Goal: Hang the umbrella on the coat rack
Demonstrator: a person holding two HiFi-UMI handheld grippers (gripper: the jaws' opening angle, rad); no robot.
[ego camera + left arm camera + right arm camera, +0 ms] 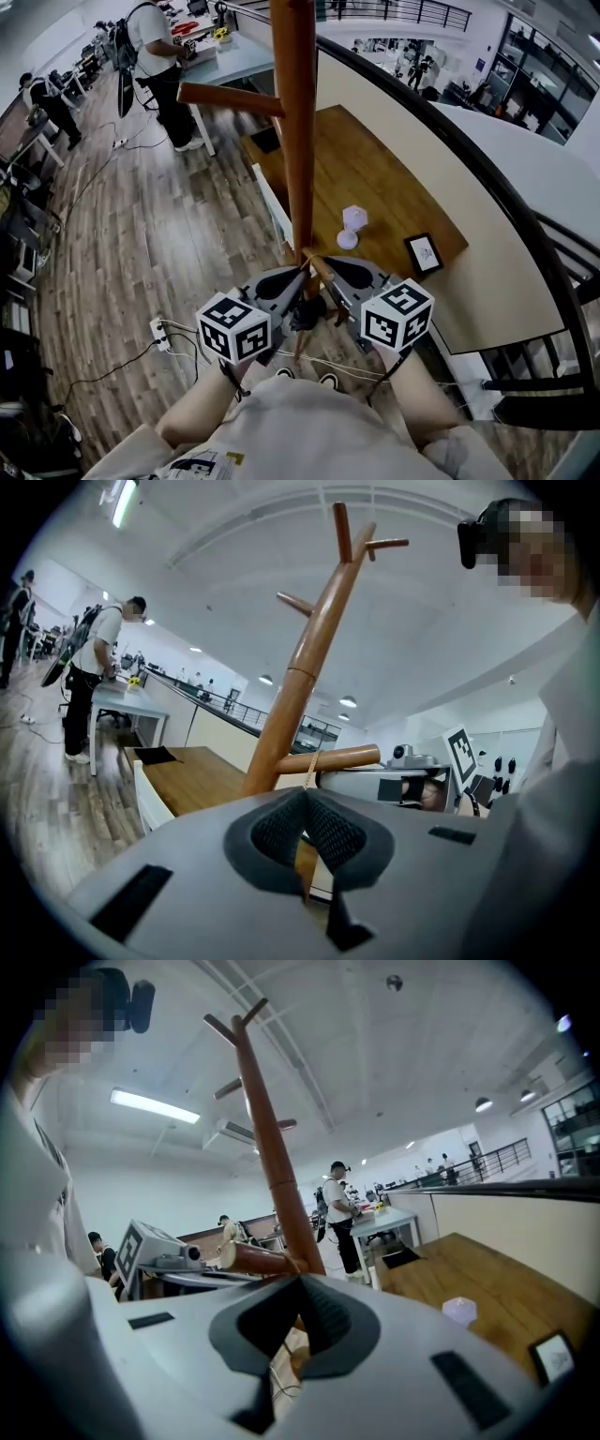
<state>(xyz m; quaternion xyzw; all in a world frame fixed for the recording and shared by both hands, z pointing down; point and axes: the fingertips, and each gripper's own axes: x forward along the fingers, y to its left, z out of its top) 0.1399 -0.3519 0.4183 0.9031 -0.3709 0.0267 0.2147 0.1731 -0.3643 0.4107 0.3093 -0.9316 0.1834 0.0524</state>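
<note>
Bright even ceiling light, soft shadows; fisheye bending, dark vignetted corners; near foreground blurred

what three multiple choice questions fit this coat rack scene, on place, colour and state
1. Where does the small white object stand?
A. on the floor B. on the wooden table C. on a chair
2. What colour is the coat rack?
A. white B. black C. reddish-brown
3. How are the left tongs?
A. wide open B. shut on the tan cord C. shut on a cup
Key: 1 B, it sits on the tabletop; 2 C, its wood is warm brown; 3 B, they close on the cord running from the lower peg.
</note>
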